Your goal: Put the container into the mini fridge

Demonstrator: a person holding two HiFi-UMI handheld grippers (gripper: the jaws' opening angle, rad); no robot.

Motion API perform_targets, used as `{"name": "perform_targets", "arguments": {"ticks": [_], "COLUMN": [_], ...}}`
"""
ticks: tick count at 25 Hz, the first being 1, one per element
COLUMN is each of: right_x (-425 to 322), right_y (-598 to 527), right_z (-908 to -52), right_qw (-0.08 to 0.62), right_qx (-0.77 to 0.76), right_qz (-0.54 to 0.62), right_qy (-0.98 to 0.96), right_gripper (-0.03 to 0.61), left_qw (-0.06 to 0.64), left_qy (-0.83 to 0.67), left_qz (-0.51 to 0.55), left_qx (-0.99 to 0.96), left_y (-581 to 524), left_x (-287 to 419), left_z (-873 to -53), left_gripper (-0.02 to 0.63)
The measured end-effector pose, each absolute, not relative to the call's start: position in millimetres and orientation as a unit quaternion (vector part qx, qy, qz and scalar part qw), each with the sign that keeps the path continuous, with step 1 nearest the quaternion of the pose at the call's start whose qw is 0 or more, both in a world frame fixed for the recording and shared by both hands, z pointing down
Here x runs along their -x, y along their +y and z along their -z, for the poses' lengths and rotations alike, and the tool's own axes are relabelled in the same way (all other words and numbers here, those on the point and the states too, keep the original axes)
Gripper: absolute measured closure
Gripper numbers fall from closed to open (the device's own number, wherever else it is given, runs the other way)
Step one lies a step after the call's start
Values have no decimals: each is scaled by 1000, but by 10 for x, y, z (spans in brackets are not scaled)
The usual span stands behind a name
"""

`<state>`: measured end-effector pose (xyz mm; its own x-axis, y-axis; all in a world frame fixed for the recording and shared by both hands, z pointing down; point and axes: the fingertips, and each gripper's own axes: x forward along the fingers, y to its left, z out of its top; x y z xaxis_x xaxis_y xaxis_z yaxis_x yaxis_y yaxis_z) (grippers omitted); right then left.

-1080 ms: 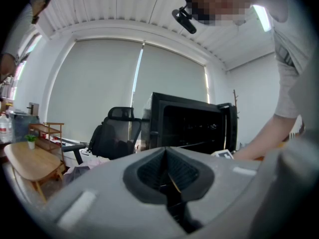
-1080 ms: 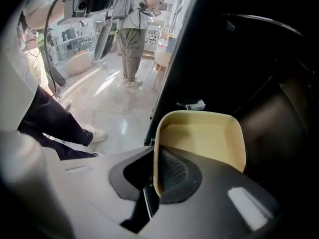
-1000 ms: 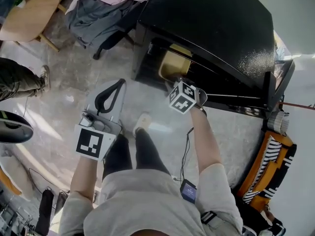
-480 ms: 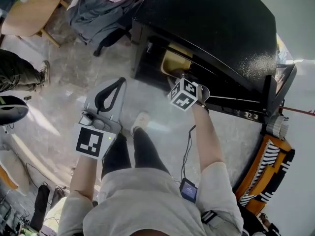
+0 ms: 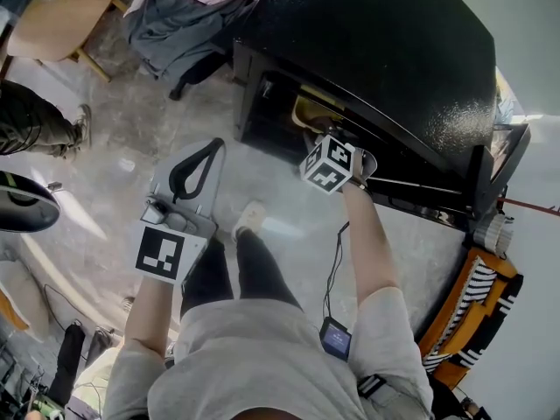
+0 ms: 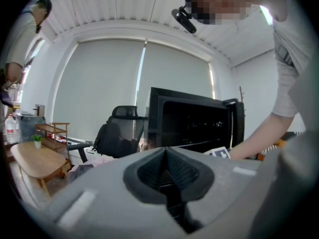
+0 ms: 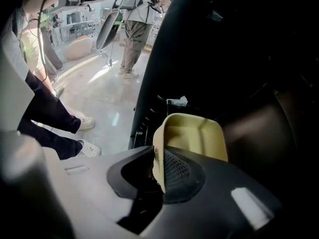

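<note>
Pale, glossy stone floor [image 5: 131,138]. Standing on it straight ahead of the right gripper [image 7: 158,166]: black mini fridge [image 5: 376,51]. Ahead and left of the left gripper [image 6: 167,156]: office chair [image 5: 188,16] heaped with clothes, then wooden table [image 5: 57,20]. Between both grippers, underfoot: white shoe [image 5: 251,217].

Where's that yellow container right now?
In the right gripper view, the yellow container is pinched by its rim in the right tool, at the open front of the black mini fridge.
</note>
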<state>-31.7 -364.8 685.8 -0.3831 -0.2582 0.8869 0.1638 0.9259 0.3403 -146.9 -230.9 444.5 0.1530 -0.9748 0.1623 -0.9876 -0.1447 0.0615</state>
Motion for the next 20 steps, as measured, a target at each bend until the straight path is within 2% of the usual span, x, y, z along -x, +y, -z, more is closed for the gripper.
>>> {"name": "perform_targets", "arguments": {"ticks": [20], "right_x": [378], "right_y": [-4148], "right_z": [-6942], "right_qw": [564], "right_qx": [-68], "right_qz": [222], "right_qy": [-793], "right_gripper": [528], "left_qw": [81], "left_qy": [-673], "left_qz": [-45], "left_qx": [-734], "left_y": [-2441], "left_x": [1695], "left_z": [-4482], "left_gripper": [612]}}
